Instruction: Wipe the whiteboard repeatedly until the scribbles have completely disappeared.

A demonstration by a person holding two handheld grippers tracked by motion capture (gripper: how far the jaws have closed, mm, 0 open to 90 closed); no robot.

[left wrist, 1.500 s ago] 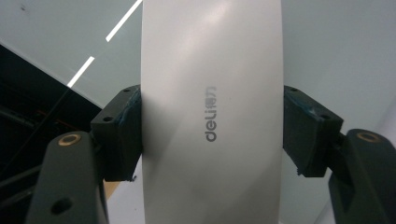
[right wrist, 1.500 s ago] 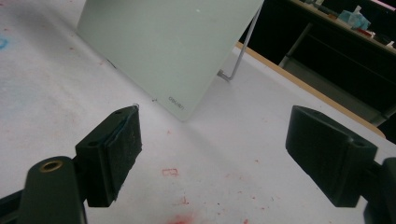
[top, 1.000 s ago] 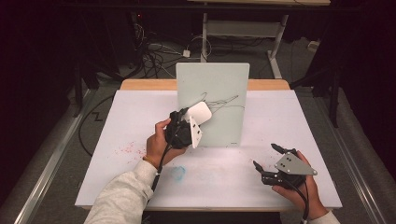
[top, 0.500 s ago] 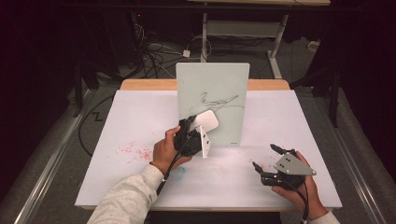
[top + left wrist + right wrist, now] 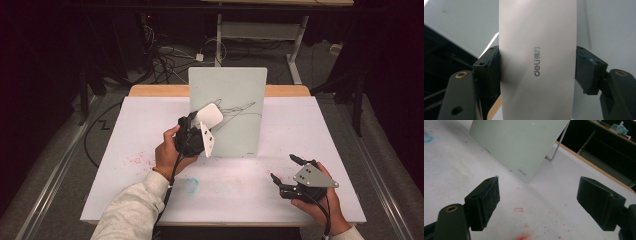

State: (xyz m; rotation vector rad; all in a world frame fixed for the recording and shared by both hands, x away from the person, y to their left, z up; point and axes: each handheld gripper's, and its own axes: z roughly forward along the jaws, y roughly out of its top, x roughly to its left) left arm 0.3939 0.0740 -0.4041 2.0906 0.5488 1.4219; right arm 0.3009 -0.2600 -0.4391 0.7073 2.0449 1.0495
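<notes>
One board (image 5: 235, 107) stands on one tabletop (image 5: 125, 150); left tool (image 5: 200, 131) clamps one eraser (image 5: 537, 60), its "deli" logo legible in the left gripper view; right tool (image 5: 288, 175) gapes empty.

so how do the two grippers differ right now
The left gripper is shut on the white eraser and raised against the upright glass board; the right gripper is open, holds nothing and sits low over the table. Both have black jaws and are hand-held.
</notes>
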